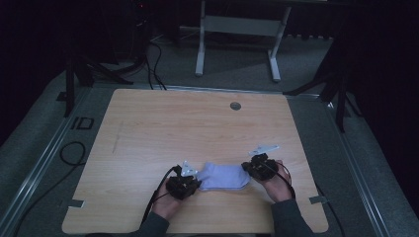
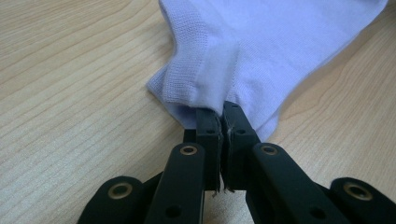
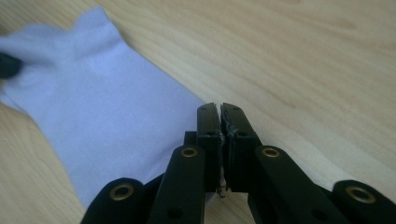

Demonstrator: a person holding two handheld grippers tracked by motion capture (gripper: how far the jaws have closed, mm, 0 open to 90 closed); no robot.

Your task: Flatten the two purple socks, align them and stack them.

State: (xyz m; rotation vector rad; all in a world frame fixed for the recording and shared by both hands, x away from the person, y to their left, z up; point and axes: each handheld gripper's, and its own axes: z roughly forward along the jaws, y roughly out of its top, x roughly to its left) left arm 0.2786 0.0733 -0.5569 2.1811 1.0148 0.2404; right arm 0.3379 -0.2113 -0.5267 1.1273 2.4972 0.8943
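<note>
Left gripper (image 2: 220,109) jaws clamped on cuff edge of pale lilac sock (image 2: 261,42). Right gripper (image 3: 220,109) jaws pressed together at sock's opposite end, grip on fabric unclear. Sock flat on wooden table (image 1: 197,123) between grippers.

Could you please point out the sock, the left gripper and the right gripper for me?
sock (image 1: 223,177), high view, middle of the fabric.
left gripper (image 2: 220,116), left gripper view, between its fingertips.
right gripper (image 3: 220,109), right gripper view, between its fingertips.

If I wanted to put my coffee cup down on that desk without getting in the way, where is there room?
Nearly all of the wooden table is bare: the whole far half around the small round grommet, and both side strips. The crowded part is the near edge, where the left gripper and right gripper pinch opposite ends of the pale sock.
</note>
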